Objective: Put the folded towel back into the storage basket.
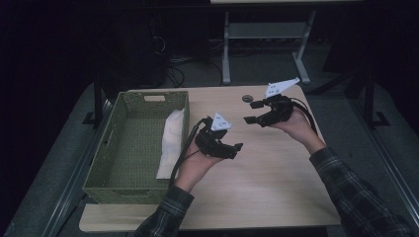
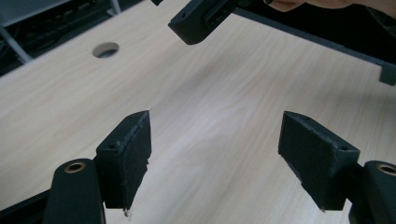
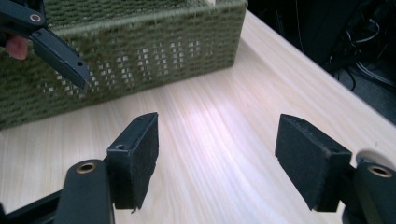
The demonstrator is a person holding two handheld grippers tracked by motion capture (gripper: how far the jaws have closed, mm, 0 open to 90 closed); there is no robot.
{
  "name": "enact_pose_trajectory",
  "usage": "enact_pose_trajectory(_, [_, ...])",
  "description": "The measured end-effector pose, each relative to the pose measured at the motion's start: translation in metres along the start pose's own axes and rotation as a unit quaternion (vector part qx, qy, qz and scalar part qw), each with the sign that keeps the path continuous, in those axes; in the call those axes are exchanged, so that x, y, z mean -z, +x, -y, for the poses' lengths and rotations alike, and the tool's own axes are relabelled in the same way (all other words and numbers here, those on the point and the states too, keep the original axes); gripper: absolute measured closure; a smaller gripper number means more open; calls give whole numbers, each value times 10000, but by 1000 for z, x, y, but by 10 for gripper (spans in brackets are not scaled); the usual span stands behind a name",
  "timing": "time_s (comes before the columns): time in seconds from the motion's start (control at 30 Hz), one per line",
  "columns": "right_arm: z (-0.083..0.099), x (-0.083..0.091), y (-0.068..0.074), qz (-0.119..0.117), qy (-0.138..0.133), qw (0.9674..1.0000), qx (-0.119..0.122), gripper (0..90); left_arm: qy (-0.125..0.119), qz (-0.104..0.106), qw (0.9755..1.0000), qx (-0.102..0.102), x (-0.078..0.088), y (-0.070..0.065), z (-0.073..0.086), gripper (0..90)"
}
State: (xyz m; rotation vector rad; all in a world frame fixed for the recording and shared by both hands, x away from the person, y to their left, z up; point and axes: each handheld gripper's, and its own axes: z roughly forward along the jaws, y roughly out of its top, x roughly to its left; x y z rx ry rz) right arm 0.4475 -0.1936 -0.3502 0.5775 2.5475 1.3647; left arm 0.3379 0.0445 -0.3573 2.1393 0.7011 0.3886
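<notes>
A green woven basket (image 1: pixel 133 148) stands on the left of the wooden table (image 1: pixel 267 187), with a folded white cloth (image 1: pixel 170 143) lying inside along its right wall. My left gripper (image 1: pixel 236 150) hovers just right of the basket, pointing right, open with only bare tabletop between its pads (image 2: pixel 217 128). My right gripper (image 1: pixel 252 112) is held farther back and to the right, pointing left toward the basket (image 3: pixel 140 51), also open with nothing between its pads (image 3: pixel 217 128). The two grippers face each other a short way apart.
A round cable hole (image 1: pixel 247 98) is set in the table near its far edge, also seen in the left gripper view (image 2: pixel 106 49). Beyond the table stand a metal frame's legs (image 1: pixel 227 54) and loose cables on the dark floor.
</notes>
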Motion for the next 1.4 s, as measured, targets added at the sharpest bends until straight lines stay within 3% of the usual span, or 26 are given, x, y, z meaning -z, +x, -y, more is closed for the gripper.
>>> enact_pose_trajectory(0.3, [51, 14, 4, 152, -13, 9994, -309, 281, 17, 134, 9999, 48, -27, -16, 25, 248])
enact_pose_trajectory(0.47, [85, 16, 8, 205, 116, 9984, -509, 276, 79, 221, 9996, 139, -42, -19, 43, 242])
enact_pose_trajectory(0.63, [115, 17, 13, 305, 252, 9968, -701, 261, 273, 184, 9994, 66, -56, -21, 60, 231])
enact_pose_trajectory(0.83, [153, 19, 21, 436, 367, 9937, -961, 257, 385, 200, 9990, 145, -65, -18, 73, 224])
enact_pose_trajectory(0.93, [163, 19, 25, 616, 471, 9930, -895, 256, 449, 121, 9989, 33, -67, -19, 77, 218])
enact_pose_trajectory(1.0, [167, 18, 27, 617, 533, 9921, -949, 252, 462, 93, 9989, 48, -68, -19, 79, 217])
enact_pose_trajectory(1.03, [169, 16, 29, 652, 595, 9923, -864, 250, 470, 107, 9988, 92, -69, -19, 80, 217])
enact_pose_trajectory(1.23, [168, 13, 32, 753, 706, 9920, -734, 233, 686, 23, 9976, 55, -76, -16, 87, 209])
enact_pose_trajectory(1.4, [168, 13, 32, 794, 737, 9913, -748, 207, 584, 81, 9982, 136, -78, -14, 91, 186])
